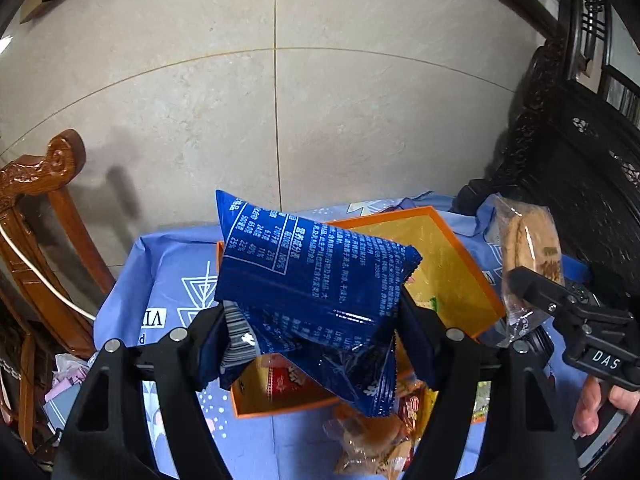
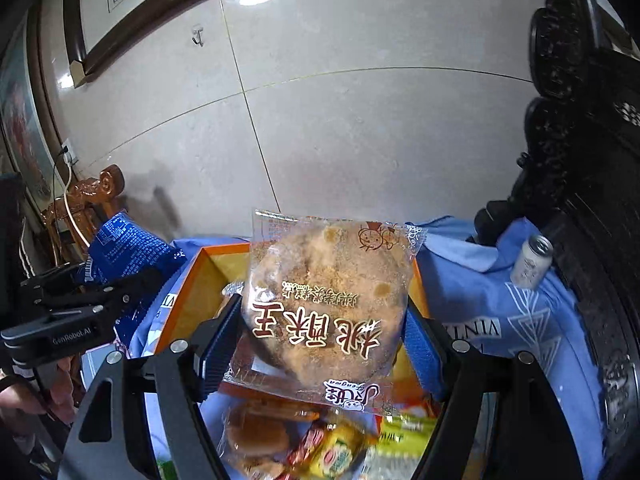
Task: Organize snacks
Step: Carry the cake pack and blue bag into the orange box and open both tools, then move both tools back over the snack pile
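Note:
My left gripper (image 1: 316,320) is shut on blue snack packets (image 1: 312,272), held above an orange box (image 1: 452,264) with a yellow inside. My right gripper (image 2: 324,332) is shut on a clear-wrapped round walnut cookie pack (image 2: 328,296), held over the same orange box (image 2: 200,276). The cookie pack also shows in the left wrist view (image 1: 528,248) at the right, with the right gripper (image 1: 532,284) on it. The blue packets (image 2: 128,248) and the left gripper (image 2: 120,296) show at the left of the right wrist view. Loose snacks (image 2: 320,440) lie below on the blue cloth.
A blue tablecloth (image 1: 176,264) covers the table. A carved wooden chair (image 1: 44,208) stands at the left. Dark carved furniture (image 2: 592,160) stands at the right. A small white can (image 2: 532,260) stands on the cloth at the right. More wrapped snacks (image 1: 372,436) lie near the table's front.

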Demonstrator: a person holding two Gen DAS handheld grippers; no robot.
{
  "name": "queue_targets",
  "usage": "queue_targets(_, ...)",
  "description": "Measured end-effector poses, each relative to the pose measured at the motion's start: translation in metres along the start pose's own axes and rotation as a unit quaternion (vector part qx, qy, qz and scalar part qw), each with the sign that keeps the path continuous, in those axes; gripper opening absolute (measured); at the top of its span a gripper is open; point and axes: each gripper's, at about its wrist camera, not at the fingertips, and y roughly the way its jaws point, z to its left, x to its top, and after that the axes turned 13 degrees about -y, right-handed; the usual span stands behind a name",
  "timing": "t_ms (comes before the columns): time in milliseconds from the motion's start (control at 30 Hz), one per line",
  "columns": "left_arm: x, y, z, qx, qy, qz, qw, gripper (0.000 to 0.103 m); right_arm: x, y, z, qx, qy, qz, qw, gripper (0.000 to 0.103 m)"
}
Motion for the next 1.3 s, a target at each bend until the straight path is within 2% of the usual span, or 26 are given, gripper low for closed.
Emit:
queue_targets(100, 0.004, 0.008, -0.001, 0.006, -0.001, -0.007, 1.0000, 0.078, 0.007, 0.012, -0.002, 0.009, 0.001, -0.001, 1.000, 0.077)
queue_targets(167, 0.007, 0.009, -0.001, 0.012, -0.006, -0.017, 0.9998, 0.099, 0.010, 0.019, 0.001, 0.013, -0.008, 0.002, 1.000, 0.080)
queue_targets(200, 0.010, 0.007, -0.001, 0.020, -0.013, -0.029, 0.9993, 0.099, 0.011, 0.019, 0.002, 0.008, -0.015, -0.002, 1.000, 0.086)
queue_targets(267, 0.011, 0.005, -0.002, 0.020, -0.019, -0.025, 0.9993, 0.099, 0.011, 0.012, 0.006, -0.007, -0.031, -0.018, 0.999, 0.089)
queue_targets(367, 0.006, 0.000, 0.004, 0.017, -0.024, -0.017, 0.9994, 0.099, 0.007, 0.002, 0.006, -0.006, -0.033, -0.026, 0.999, 0.089)
queue_targets(500, -0.010, -0.004, 0.007, 0.018, -0.031, -0.008, 0.9993, 0.099, -0.009, -0.009, 0.002, -0.005, -0.022, -0.015, 1.000, 0.089)
queue_targets(600, -0.031, -0.012, 0.012, 0.021, -0.035, -0.004, 0.9992, 0.099, -0.031, -0.015, -0.001, -0.005, -0.010, 0.003, 1.000, 0.089)
queue_targets(767, -0.072, -0.027, 0.025, 0.018, -0.050, -0.002, 0.9986, 0.099, -0.084, -0.009, 0.002, 0.001, 0.025, 0.064, 0.998, 0.088)
queue_targets(1033, -0.129, -0.028, 0.049, 0.043, -0.063, 0.044, 0.9961, 0.099, -0.143, 0.025, 0.018, 0.033, 0.059, 0.134, 0.989, 0.076)
queue_targets(1167, -0.139, -0.034, 0.064, 0.045, -0.078, 0.048, 0.9948, 0.099, -0.159, 0.046, 0.019, 0.050, 0.080, 0.160, 0.983, 0.071)
queue_targets(1300, -0.142, -0.035, 0.071, 0.055, -0.082, 0.051, 0.9938, 0.099, -0.172, 0.070, 0.013, 0.065, 0.118, 0.193, 0.972, 0.061)
